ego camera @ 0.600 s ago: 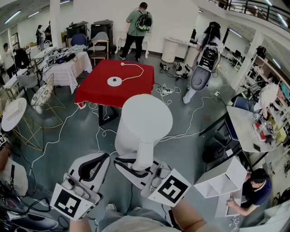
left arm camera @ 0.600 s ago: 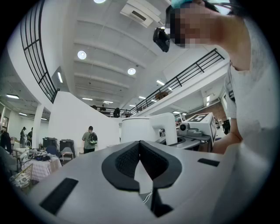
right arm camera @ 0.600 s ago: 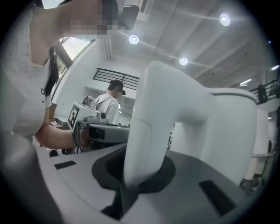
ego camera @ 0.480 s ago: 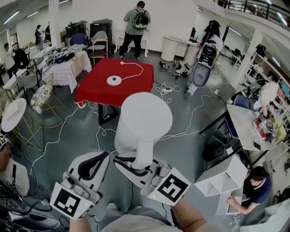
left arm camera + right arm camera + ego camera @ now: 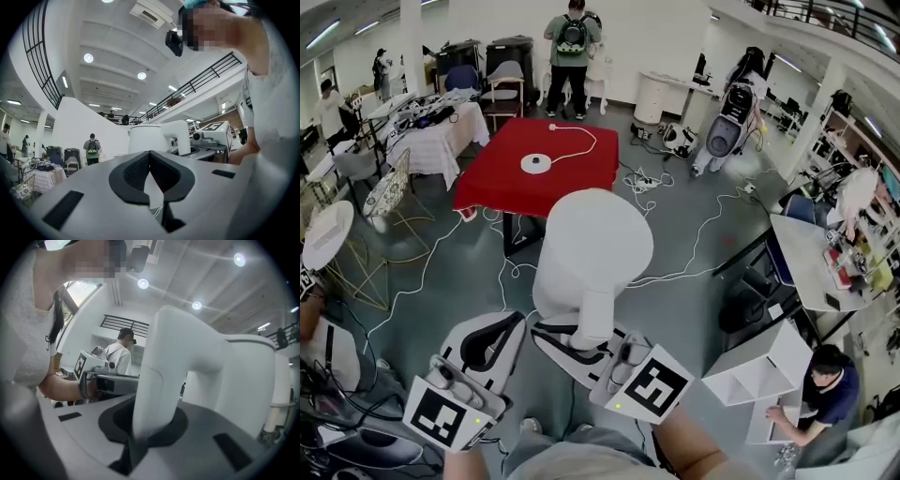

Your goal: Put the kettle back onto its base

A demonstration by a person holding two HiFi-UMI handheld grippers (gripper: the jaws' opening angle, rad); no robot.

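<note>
A white kettle hangs in the air over the grey floor, low in the head view. My right gripper is shut on its handle, which fills the space between the jaws in the right gripper view. My left gripper is beside it on the left, shut with nothing between its pads; the kettle shows just past them. The round white base with its cord lies on the red table farther ahead.
Cables trail across the floor between me and the table. A wire chair and a cloth-covered table stand at the left, a desk and white boxes at the right. People stand at the back and sides.
The kettle and both grippers keep almost the same place in view. At the back, the person with the backpack has stepped left.
</note>
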